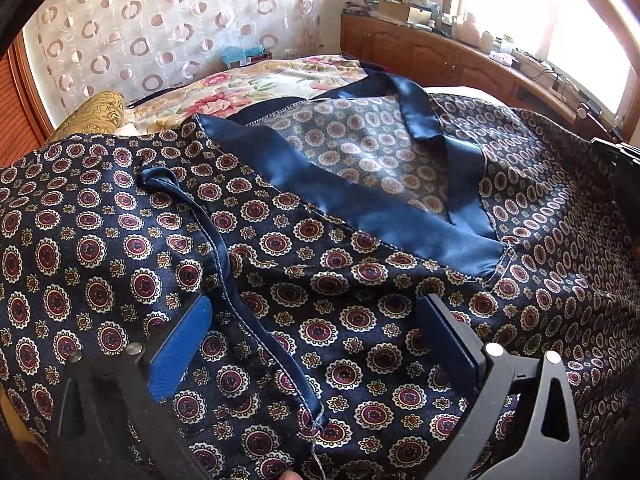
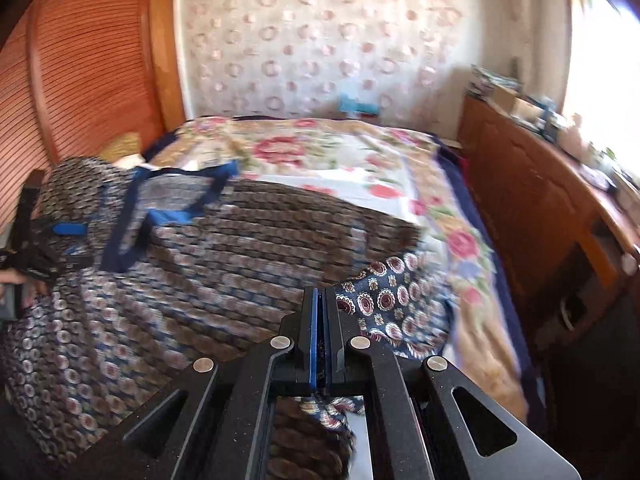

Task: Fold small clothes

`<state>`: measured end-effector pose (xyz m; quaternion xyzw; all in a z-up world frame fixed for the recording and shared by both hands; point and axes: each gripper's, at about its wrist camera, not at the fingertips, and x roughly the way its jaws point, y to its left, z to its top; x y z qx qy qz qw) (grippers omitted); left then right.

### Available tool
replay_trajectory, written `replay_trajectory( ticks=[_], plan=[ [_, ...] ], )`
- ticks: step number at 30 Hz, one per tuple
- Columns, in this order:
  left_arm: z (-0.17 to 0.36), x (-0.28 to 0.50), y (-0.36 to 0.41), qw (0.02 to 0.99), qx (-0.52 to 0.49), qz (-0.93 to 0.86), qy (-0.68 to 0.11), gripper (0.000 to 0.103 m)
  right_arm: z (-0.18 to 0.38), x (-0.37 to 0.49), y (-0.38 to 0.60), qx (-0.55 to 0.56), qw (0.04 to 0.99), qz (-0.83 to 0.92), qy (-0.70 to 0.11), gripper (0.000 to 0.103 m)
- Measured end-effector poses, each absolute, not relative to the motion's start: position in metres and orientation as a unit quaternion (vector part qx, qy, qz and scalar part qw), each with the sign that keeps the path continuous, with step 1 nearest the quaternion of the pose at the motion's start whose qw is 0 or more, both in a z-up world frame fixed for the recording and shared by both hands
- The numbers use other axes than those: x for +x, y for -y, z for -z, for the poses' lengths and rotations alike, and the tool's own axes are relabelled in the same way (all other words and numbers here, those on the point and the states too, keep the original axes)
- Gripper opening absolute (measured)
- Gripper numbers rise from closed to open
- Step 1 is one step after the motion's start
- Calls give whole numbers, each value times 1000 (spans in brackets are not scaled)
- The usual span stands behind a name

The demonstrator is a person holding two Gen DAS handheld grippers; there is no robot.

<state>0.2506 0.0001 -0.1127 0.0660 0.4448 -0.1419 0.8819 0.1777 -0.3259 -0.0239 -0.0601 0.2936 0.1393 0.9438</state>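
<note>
Patterned shirt (image 1: pixel 320 280), spread across the flowered bed (image 2: pixel 320 152): thin, silky, slippery, best pinched at hems or blue collar (image 1: pixel 360 208). Right claw (image 2: pixel 320 340) clenched on a fabric edge; left claw (image 1: pixel 316 344) released, hovering above.

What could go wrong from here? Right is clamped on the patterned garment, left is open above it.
1. The right gripper pinches only an edge of the satin garment; the slick fabric could slip out mid-pull.
2. The loose blue tie lies between the open left gripper's fingers; closing could catch the tie instead of the body fabric.
3. The right view is motion-blurred; a fast pull may bunch the cloth on the floral bedspread.
</note>
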Motion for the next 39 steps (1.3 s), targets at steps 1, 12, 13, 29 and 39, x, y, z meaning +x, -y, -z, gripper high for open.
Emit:
replay_trajectory(
  ticks=[1, 12, 13, 29, 39],
  plan=[
    [113, 251, 0, 882, 66, 142, -445, 102, 26, 179, 318, -65, 941, -150, -296, 2],
    [113, 251, 0, 882, 66, 142, -445, 103, 76, 207, 290, -67, 909, -187, -365, 2],
    [113, 251, 0, 882, 66, 142, -445, 103, 77, 208, 290, -63, 910, -187, -364, 2],
    [113, 251, 0, 882, 66, 142, -445, 103, 36, 190, 352, -39, 937, -71, -341, 44],
    [113, 251, 0, 882, 65, 142, -445, 103, 64, 216, 366, 16, 921, -89, -379, 44]
  ],
)
